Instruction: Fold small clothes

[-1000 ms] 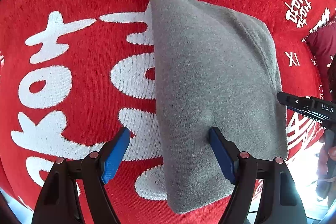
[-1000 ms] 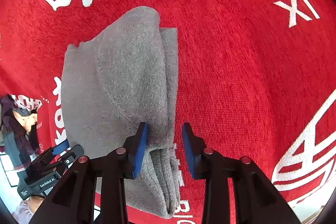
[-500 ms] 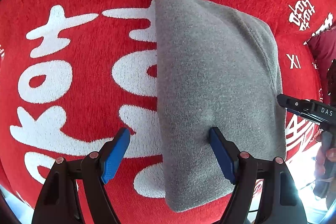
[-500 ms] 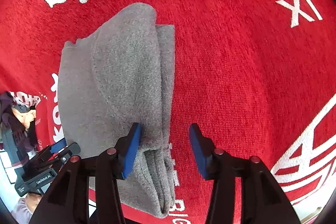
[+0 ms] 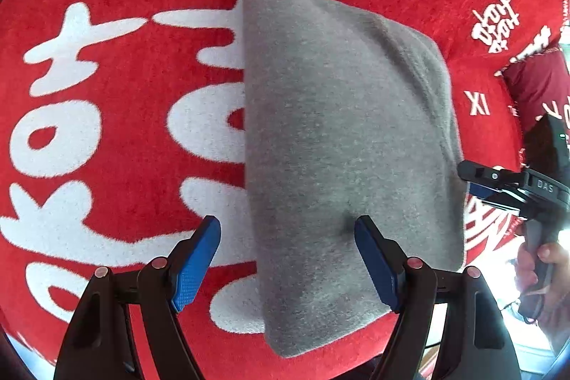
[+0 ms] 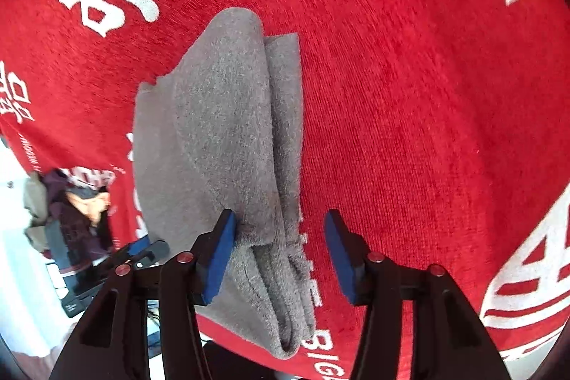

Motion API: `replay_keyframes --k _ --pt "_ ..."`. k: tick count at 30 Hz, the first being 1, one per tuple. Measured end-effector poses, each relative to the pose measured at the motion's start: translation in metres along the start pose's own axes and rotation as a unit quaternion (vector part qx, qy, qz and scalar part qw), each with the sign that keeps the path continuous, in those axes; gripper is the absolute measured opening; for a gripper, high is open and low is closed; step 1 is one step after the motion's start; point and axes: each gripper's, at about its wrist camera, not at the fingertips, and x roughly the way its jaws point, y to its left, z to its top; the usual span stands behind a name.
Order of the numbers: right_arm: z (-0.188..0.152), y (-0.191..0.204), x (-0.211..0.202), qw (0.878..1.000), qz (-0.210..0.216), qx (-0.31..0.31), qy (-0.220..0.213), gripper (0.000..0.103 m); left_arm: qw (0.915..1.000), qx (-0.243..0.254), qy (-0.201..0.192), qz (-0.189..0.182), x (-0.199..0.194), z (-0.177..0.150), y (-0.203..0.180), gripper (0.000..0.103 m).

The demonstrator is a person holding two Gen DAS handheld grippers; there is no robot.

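Presently the grey folded garment lies flat on the red cloth with white lettering that covers the surface, near its front edge. In the right wrist view its stacked layers show along one long side, which suggests several folds are already made and the piece is set down to rest.

Left hand-held gripper: jaws stand wide apart. One blue pad is over the red cloth, the other appears to dent the garment's top, so the near long edge lies between them without being clamped. My judgement is that it steadies the stack rather than grips it.

Right hand-held gripper: jaws are opening. The layered edge of the garment lies between them; one pad is beside or against the fabric, the other stands clear over the cloth. This reads as a release after laying the fold.

A pile of other clothes lies beyond the surface's edge.
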Motion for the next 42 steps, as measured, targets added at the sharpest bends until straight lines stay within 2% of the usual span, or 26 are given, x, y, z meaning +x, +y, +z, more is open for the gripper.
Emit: replay_keyframes --k 3,6,10,15,18,26,28,32,33,34,35,36,38,42 --pt "0.003 -0.006 -0.002 1.0 0.025 0.006 0.006 0.057 0.9998 -0.005 -0.016 -0.01 -0.006 0.007 0.002 0.079" --pt "0.014 -0.008 -0.006 0.999 0.044 -0.005 -0.006 0.06 0.9988 -0.02 -0.019 -0.041 -0.008 0.014 0.009 0.079" --pt "0.03 -0.014 -0.004 0.997 0.074 -0.006 -0.019 0.069 0.9971 -0.015 0.012 -0.074 0.003 0.023 0.012 0.079" --pt "0.048 -0.027 0.008 0.995 0.1 -0.004 -0.001 0.069 0.9941 -0.009 0.026 -0.105 0.011 0.026 0.015 0.079" --pt "0.054 -0.03 0.012 0.991 0.135 -0.004 0.004 0.069 0.9923 -0.019 0.027 -0.119 0.013 0.027 0.017 0.079" --pt "0.07 -0.009 0.029 0.984 0.165 -0.049 0.044 0.071 0.9932 -0.012 0.036 -0.11 0.025 0.032 0.007 0.079" --pt "0.071 -0.003 0.035 0.983 0.168 -0.056 0.046 0.072 0.9931 0.0 0.036 -0.112 0.029 0.034 0.003 0.086" --pt "0.072 -0.001 0.042 0.982 0.178 -0.037 0.046 0.071 0.9949 0.02 0.035 -0.093 0.031 0.034 -0.006 0.087" --pt "0.071 -0.001 0.043 0.982 0.178 -0.031 0.046 0.068 0.9952 0.017 0.032 -0.09 0.03 0.033 -0.006 0.087" --pt "0.071 -0.002 0.043 0.984 0.173 -0.021 0.048 0.056 0.9956 0.013 0.027 -0.088 0.029 0.032 -0.005 0.083" --pt "0.071 -0.005 0.044 0.985 0.166 -0.014 0.052 0.045 0.9961 0.01 0.019 -0.086 0.026 0.03 -0.003 0.076" --pt "0.07 -0.005 0.046 0.986 0.159 -0.008 0.057 0.041 0.996 0.01 0.011 -0.089 0.022 0.028 -0.002 0.072" --pt "0.068 -0.001 0.045 0.987 0.155 -0.009 0.046 0.039 0.995 0.009 0.0 -0.099 0.014 0.025 0.003 0.055" --pt "0.061 0.009 0.038 0.984 0.175 0.009 0.029 0.038 0.9917 0.009 -0.011 -0.128 -0.001 0.023 0.009 0.049"
